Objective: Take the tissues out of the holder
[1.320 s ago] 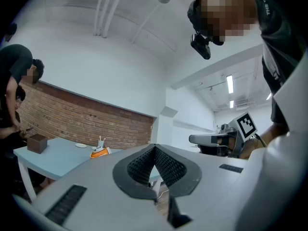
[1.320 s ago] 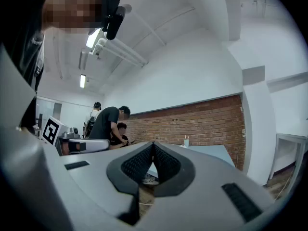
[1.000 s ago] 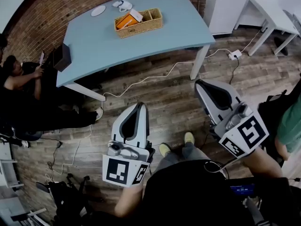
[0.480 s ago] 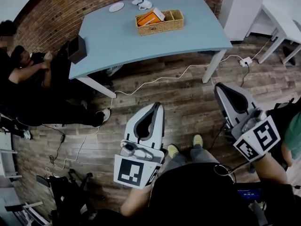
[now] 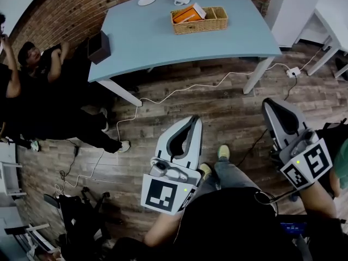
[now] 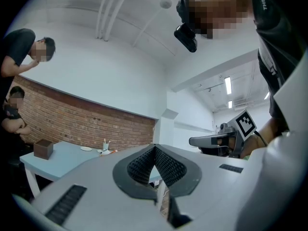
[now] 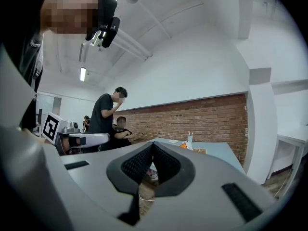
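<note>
- Wicker basket on blue table, 12 o'clock in head view, well apart from both grippers; the orange pack in it is likely the tissues.
- Probably light, soft and easily torn: pinch the pack's top edge.
- Left gripper and right gripper: tongs pressed together, empty.
- Pack too small to read; black box at 10 o'clock unclear.

top — black | jeans blue-grey | shoes yellow-green | left hand-held gripper — pale grey
</note>
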The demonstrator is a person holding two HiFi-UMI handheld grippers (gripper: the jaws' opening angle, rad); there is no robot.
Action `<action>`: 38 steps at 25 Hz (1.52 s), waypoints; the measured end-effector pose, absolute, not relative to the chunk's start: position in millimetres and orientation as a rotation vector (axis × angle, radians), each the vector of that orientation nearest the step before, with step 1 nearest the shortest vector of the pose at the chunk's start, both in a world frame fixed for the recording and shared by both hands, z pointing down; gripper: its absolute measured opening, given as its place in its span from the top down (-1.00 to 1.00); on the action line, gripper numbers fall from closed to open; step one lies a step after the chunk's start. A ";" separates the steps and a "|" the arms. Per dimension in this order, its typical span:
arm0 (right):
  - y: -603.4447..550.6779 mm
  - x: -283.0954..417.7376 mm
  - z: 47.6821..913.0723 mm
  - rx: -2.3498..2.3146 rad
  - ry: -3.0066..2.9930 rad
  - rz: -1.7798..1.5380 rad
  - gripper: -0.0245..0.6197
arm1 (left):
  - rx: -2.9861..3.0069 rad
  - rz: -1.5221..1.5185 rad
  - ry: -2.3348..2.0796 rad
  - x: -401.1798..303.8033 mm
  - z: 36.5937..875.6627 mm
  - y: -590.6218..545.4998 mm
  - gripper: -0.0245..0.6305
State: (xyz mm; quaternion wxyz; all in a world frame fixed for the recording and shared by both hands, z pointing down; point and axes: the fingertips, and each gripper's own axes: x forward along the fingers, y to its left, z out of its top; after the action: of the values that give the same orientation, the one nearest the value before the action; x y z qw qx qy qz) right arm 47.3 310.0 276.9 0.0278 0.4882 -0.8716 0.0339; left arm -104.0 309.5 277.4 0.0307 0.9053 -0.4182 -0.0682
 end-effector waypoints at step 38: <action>191.9 128.3 274.7 1.457 -2.895 0.183 0.95 | 2.867 -0.008 -1.323 0.3 267.1 213.1 0.92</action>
State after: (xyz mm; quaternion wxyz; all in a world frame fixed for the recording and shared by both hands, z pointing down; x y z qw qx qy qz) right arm 128.3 191.9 274.7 -0.0523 0.4482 -0.8906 0.0562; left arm 0.3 213.1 267.1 -0.0081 0.9080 -0.4189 -0.0025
